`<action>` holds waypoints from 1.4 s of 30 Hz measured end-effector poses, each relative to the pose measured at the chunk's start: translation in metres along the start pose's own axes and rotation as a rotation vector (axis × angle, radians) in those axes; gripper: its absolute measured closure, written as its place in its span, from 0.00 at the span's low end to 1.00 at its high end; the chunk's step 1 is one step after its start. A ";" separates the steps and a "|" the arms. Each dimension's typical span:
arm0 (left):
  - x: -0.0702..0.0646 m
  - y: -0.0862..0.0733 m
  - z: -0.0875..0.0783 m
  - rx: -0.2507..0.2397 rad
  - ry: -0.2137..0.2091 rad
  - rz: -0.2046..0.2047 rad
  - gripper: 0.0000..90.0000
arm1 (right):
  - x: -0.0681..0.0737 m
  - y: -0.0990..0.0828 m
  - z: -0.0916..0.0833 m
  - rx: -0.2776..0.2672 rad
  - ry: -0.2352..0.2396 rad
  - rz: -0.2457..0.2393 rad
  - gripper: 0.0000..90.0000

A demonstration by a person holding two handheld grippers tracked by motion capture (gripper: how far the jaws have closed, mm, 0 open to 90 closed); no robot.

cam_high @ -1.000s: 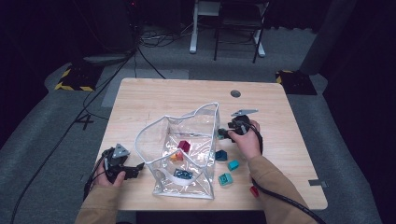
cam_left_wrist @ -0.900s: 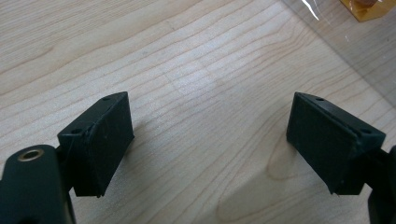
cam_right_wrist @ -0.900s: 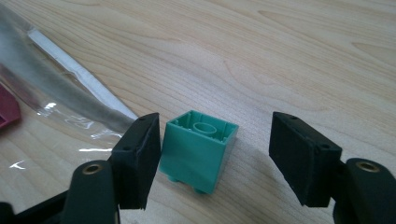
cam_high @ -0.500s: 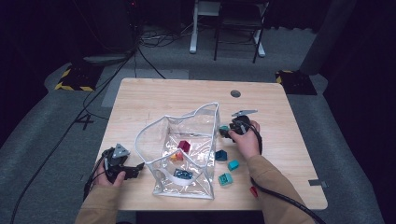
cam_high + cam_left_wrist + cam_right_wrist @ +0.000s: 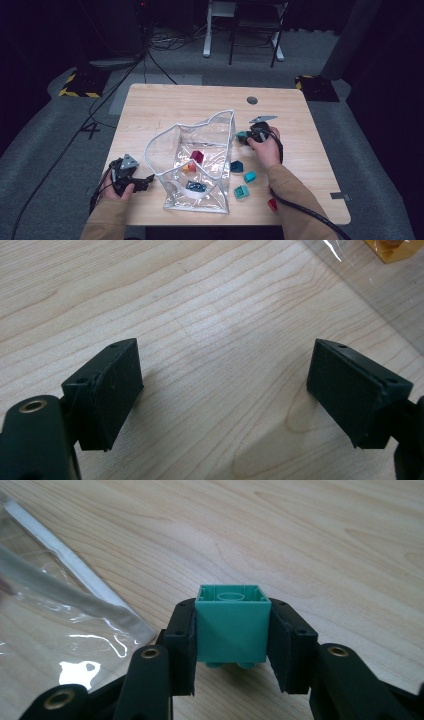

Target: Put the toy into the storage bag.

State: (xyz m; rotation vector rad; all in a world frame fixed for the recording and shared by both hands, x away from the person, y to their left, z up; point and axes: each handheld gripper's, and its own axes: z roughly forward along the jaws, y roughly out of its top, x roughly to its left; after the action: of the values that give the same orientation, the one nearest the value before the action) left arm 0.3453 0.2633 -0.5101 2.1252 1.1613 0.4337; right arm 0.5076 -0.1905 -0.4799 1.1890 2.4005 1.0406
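A teal block (image 5: 231, 625) is clamped between the jaws of the right gripper (image 5: 231, 645), which have just been closing on it; in the right gripper view its hollow underside faces the camera and both pads are pressed flat to its sides. From the high view the same block (image 5: 241, 135) is seen only as a small teal spot just beside the far right corner of the clear bag (image 5: 200, 160), near the bag's white rim. The left gripper (image 5: 225, 390) is shown with its jaws wide apart over bare wood, nothing between them; in the high view it (image 5: 147, 181) is placed near the bag's left wall. Loose blocks (image 5: 243, 176) are scattered right of the bag. Open table (image 5: 175, 105) is left beyond the bag.
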 end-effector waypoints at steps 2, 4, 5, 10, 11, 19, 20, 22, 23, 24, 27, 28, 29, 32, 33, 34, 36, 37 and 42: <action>0.000 0.000 0.000 0.000 0.000 0.000 0.17 | 0.000 0.003 -0.007 -0.013 0.002 -0.008 0.65; 0.000 0.000 0.000 0.000 0.000 0.000 0.17 | 0.000 0.007 -0.015 -0.028 0.006 -0.016 0.66; 0.000 0.000 0.000 -0.001 0.001 -0.002 0.17 | 0.000 0.009 -0.019 -0.034 0.009 -0.016 0.66; 0.000 0.000 0.000 -0.001 0.001 -0.002 0.17 | 0.004 0.018 -0.040 -0.066 0.019 -0.030 0.66; 0.000 0.000 0.000 -0.001 0.001 -0.002 0.17 | 0.006 0.020 -0.045 -0.072 0.020 -0.037 0.66; 0.000 0.000 0.000 -0.002 0.001 -0.002 0.17 | 0.017 0.034 -0.073 -0.112 0.041 -0.068 0.65; 0.000 0.000 0.000 -0.002 0.001 -0.002 0.17 | 0.018 0.035 -0.076 -0.118 0.045 -0.073 0.65; 0.000 0.000 0.000 -0.001 0.001 -0.002 0.17 | 0.022 0.039 -0.082 -0.128 0.056 -0.077 0.65; 0.000 0.000 0.000 -0.002 0.001 -0.002 0.17 | 0.024 0.041 -0.087 -0.134 0.063 -0.082 0.65; 0.000 0.000 0.000 -0.002 0.000 -0.002 0.17 | 0.026 0.042 -0.089 -0.137 0.065 -0.085 0.65; 0.000 0.000 0.000 -0.002 0.000 -0.002 0.17 | 0.032 0.047 -0.100 -0.147 0.079 -0.097 0.66; 0.000 0.000 0.000 -0.002 0.000 -0.002 0.17 | 0.033 0.049 -0.103 -0.152 0.082 -0.100 0.65; 0.000 0.000 0.000 -0.002 0.000 -0.002 0.17 | 0.035 0.050 -0.106 -0.155 0.083 -0.104 0.66; 0.000 0.000 0.000 -0.002 0.000 -0.002 0.17 | 0.039 0.054 -0.116 -0.168 0.087 -0.116 0.65; 0.000 0.000 0.000 -0.002 0.000 -0.002 0.17 | 0.041 0.056 -0.119 -0.169 0.087 -0.119 0.65; 0.000 0.000 0.000 -0.002 0.000 -0.003 0.17 | 0.041 0.056 -0.121 -0.170 0.088 -0.120 0.65; 0.000 0.000 0.000 -0.002 0.000 -0.002 0.17 | 0.044 0.058 -0.127 -0.175 0.093 -0.123 0.65; 0.000 0.000 0.000 -0.002 0.000 -0.002 0.17 | 0.045 0.059 -0.130 -0.180 0.097 -0.124 0.65; 0.000 0.000 0.000 -0.001 0.001 -0.002 0.17 | 0.052 0.064 -0.145 -0.201 0.107 -0.146 0.65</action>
State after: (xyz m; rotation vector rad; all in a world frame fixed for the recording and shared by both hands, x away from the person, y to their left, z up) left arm 0.3453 0.2631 -0.5101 2.1226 1.1630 0.4340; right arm 0.4377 -0.1949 -0.3289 0.8980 2.3525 1.2906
